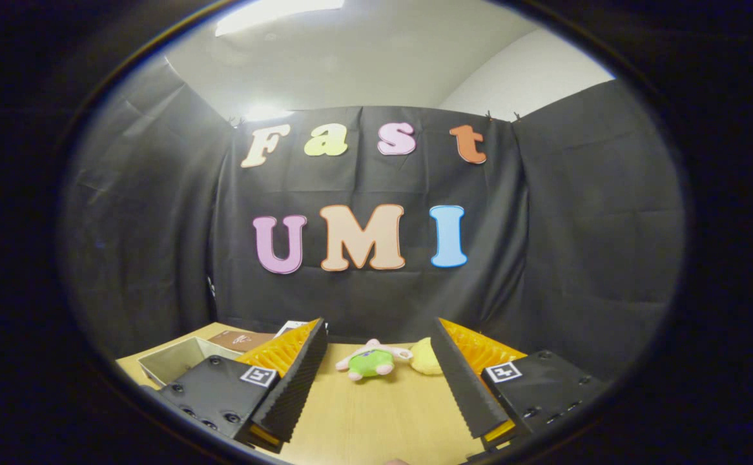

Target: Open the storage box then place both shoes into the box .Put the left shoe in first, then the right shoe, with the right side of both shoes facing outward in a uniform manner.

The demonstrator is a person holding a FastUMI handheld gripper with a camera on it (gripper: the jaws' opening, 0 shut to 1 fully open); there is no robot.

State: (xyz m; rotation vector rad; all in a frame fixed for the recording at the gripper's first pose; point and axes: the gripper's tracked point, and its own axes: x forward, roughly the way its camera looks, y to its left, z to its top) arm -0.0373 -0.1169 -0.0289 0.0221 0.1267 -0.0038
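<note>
My gripper [376, 339] is open, its two fingers spread wide above the wooden table [376, 420] with nothing between them. Just left of the left finger stands an open box [179, 361] with pale walls, seen from above its rim; its inside looks bare. A brown flat item [242, 340] lies behind that box.
A small green and pink plush toy [370, 361] lies on the table beyond the fingertips, with a yellow plush [425, 356] beside it near the right finger. The black cloth wall closes off the far side and both sides of the table.
</note>
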